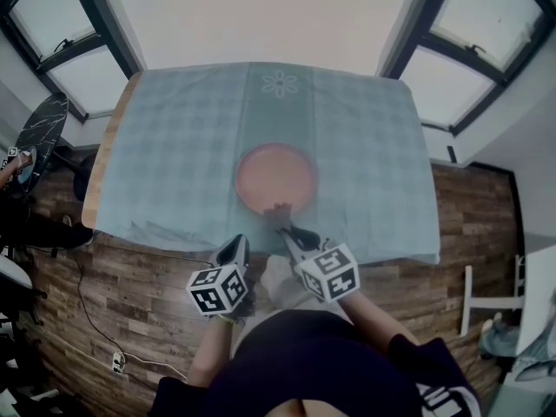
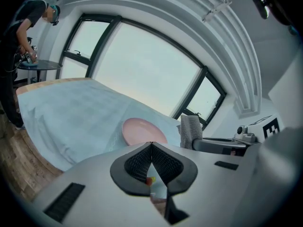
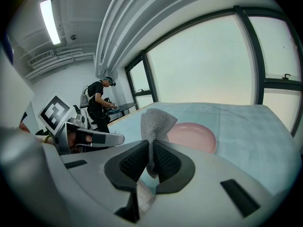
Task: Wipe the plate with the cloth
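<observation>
Two grippers hover at the one pink plate's [image 1: 276, 179] 6 o'clock: right gripper [image 3: 150, 148] pinching one grey cloth [image 3: 155, 123], left gripper [image 2: 151, 144] pressed together, empty.

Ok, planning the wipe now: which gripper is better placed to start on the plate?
Right. The right gripper is shut on the cloth, at the near rim of the plate. The left gripper is shut, empty, farther back.
</observation>
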A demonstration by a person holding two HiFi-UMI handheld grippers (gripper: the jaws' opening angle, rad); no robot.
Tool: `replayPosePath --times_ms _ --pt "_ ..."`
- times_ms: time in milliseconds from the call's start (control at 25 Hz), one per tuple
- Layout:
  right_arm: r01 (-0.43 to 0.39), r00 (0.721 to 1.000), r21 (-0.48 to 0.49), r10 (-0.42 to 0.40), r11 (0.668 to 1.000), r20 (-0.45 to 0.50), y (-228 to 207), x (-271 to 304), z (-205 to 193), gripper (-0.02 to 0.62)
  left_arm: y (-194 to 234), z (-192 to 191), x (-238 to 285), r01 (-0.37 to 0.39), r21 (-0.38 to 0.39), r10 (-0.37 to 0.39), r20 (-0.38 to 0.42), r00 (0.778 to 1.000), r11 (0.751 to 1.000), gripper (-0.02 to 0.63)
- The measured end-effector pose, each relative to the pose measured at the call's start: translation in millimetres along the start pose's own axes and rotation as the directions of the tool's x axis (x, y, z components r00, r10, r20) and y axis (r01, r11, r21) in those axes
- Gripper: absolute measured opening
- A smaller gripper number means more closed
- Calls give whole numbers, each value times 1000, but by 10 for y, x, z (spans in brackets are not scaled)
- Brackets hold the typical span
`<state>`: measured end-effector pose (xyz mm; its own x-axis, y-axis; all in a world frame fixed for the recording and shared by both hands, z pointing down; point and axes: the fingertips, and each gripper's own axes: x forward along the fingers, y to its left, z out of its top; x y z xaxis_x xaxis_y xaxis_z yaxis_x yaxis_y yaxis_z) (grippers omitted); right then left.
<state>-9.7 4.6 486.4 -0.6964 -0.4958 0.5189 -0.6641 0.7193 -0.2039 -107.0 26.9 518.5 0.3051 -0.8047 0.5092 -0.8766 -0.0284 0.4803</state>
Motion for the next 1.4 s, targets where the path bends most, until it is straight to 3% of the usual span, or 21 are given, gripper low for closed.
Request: replayPosePath --times_ms 640,1400 --pt "42 999 11 -42 999 -19 -666 734 474 34 402 540 776 -18 18 19 -49 999 1000 14" --pt "133 985 31 -129 991 -112 -1368 1363 477 34 827 654 1557 -57 47 65 -170 983 997 15"
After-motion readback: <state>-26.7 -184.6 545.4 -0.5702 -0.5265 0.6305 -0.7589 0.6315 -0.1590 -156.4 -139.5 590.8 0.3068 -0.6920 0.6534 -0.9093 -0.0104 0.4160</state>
